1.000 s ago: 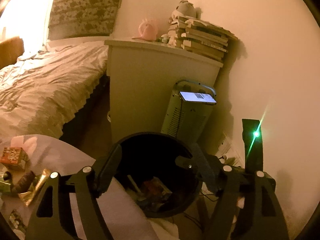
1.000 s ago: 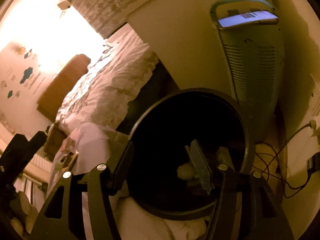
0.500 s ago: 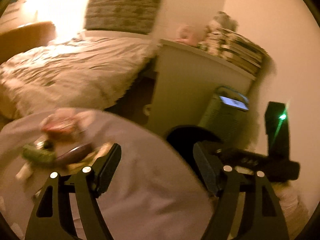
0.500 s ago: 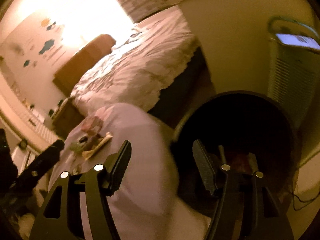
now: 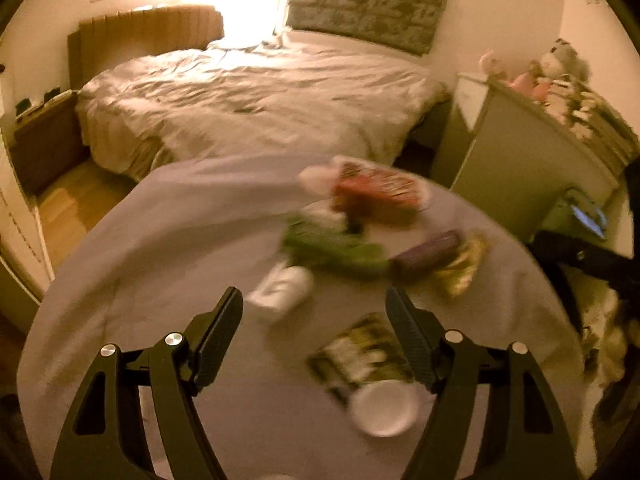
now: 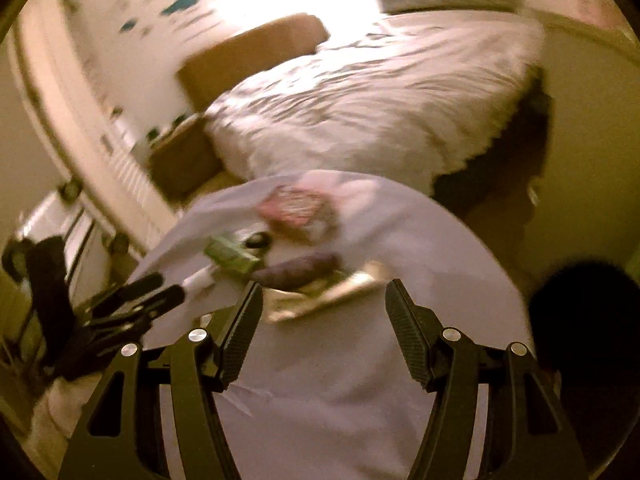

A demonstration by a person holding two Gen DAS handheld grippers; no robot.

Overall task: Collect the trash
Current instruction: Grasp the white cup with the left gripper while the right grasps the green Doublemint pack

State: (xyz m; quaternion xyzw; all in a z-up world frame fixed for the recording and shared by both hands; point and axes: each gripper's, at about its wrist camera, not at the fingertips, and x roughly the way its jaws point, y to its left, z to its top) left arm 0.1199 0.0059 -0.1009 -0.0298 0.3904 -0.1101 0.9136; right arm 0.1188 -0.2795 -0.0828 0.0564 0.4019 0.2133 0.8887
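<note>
- While both views are smeared, the left gripper (image 5: 314, 312) and right gripper (image 6: 324, 304) hover empty, jaws spread wide, over the cloth-covered round table (image 5: 168, 240).
- Trash sits mid-table: green wrapper (image 5: 336, 250), purple wrapper (image 5: 426, 252), white cup (image 5: 384, 408).
- Closing on one piece may nudge its neighbours (they touch), or pinch the cloth.
- Light wrappers could slip on the way to the black bin (image 6: 588, 320).

A cloth-covered round table (image 5: 168, 248) carries a red box (image 5: 380, 192), green wrapper (image 5: 332, 248), purple packet (image 5: 428, 252) and white lid (image 5: 384, 408).

Rumpled bed (image 5: 256, 100), wooden headboard (image 5: 148, 36), cabinet (image 5: 520, 160), glare, possibly lamp.
</note>
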